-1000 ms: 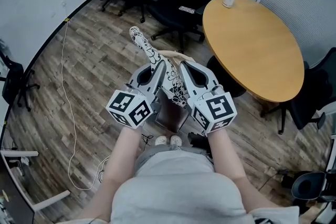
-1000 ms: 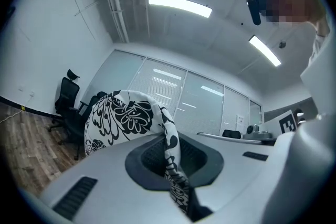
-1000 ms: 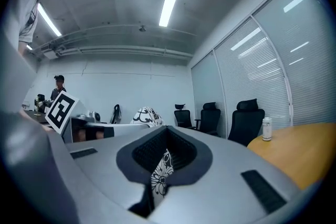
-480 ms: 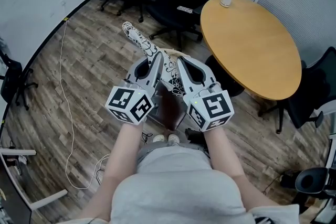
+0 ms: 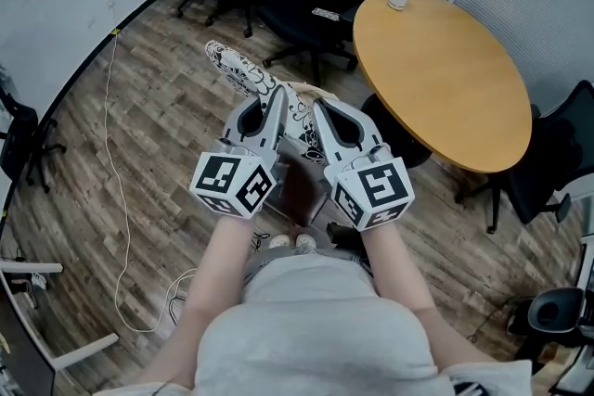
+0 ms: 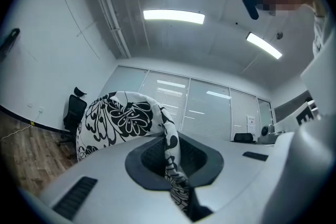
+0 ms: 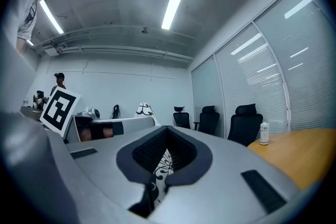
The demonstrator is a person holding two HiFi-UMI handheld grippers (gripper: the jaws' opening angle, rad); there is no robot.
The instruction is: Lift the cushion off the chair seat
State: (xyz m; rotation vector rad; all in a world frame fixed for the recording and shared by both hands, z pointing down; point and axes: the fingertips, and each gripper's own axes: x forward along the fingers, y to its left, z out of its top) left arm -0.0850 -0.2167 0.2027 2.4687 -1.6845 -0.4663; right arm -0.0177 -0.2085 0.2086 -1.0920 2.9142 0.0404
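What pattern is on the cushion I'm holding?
The cushion is white with a bold black floral print. It shows best in the left gripper view.

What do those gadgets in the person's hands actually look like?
Both the left gripper and right gripper are pale grey plastic shells tapering into two fingers lined with black ribbed padding. Each carries a white cube printed with black square markers. The person wears a light grey short-sleeved top.

Cushion [image 5: 238, 70] white, black floral; table [image 5: 445, 79] tan.
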